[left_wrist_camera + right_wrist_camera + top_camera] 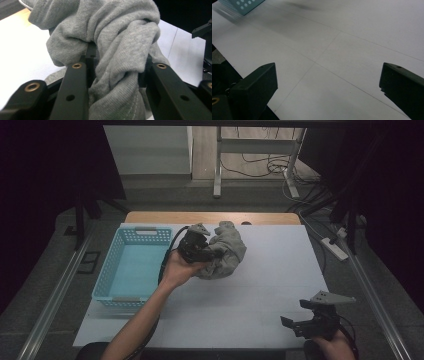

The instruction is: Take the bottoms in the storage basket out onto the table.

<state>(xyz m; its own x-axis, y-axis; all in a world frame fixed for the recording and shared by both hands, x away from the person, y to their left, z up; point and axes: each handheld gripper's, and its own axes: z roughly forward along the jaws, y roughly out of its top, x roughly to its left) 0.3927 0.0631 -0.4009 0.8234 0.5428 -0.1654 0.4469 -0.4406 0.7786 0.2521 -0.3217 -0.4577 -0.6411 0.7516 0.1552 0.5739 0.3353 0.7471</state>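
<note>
The left gripper (209,251) was clamped on a bunched grey cloth (226,251), its two black jaws pressed into a thick twist of the knit fabric, as the left gripper view showed with the cloth (120,50) bulging up between and over them. The cloth sat at the far middle of the white table cover (260,305), just to the right of the light blue basket (111,270), with its lower folds seemingly touching the cover while the gripped part was lifted a little. The basket stood open, with nothing visible inside it.

The step in hand appeared to be carrying the cloth across into the basket. To do it well, the bundle would need lifting high enough that the hanging folds cleared the basket's near wall rather than snagging on the perforated rim or dragging the basket sideways. Since only one twist of the fabric was pinched, the loose remainder could swing or unroll; a slow, level move would keep it together, and letting go should wait until most of the cloth hung over the basket floor.

The right gripper (300,324) rested near the table's front right corner, its jaws spread wide over bare cover with nothing between them, well apart from the cloth.
</note>
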